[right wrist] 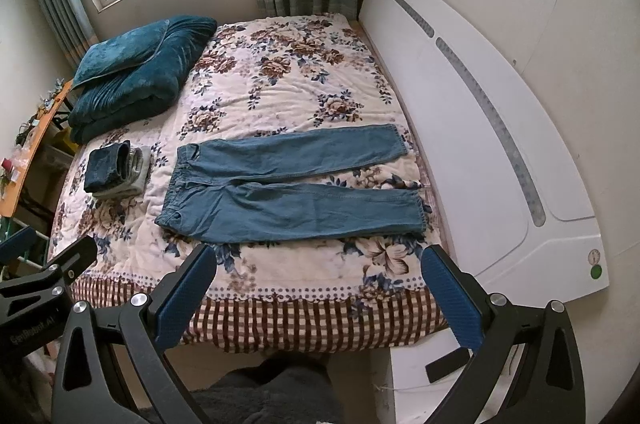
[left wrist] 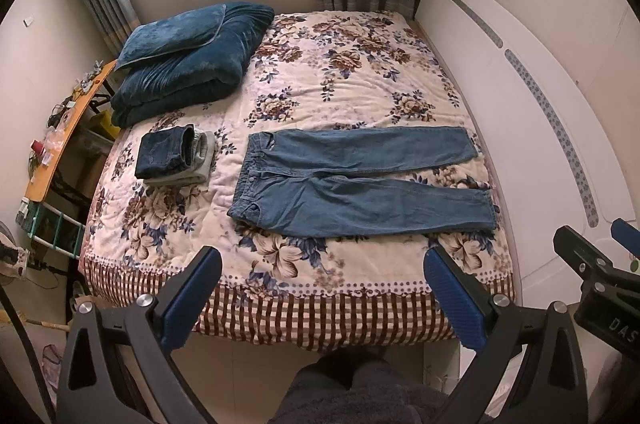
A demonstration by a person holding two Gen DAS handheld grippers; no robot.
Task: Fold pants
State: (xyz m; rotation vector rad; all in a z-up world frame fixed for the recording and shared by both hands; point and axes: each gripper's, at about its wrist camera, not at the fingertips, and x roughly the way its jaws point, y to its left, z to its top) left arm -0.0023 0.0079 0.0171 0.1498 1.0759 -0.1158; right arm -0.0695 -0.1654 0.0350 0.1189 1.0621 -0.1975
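**Both tools spread wide above the near edge of the bed, jeans lying flat**

The left tool (left wrist: pixel 322 264) hangs over the bed's near edge with its blue-padded fingers (left wrist: pixel 192 300) far apart and nothing between them. The right tool (right wrist: pixel 318 262) hangs likewise, fingers wide apart and empty, nearer the bed's right side.

Just beyond them, a pair of light blue denim pants (left wrist: pixel 360 179) lies spread flat on the floral quilted bedcover (left wrist: pixel 320 83), close to the near edge. Its waistband faces the left side and both legs run toward the white headboard (left wrist: pixel 500 103) on the right, slightly parted at the hems.

Beside the waistband, toward the left edge, sits a small stack of folded garments (left wrist: pixel 174 155), dark denim on top of pale grey. A folded teal plush blanket with a matching pillow (left wrist: pixel 184 55) fills the far left corner.
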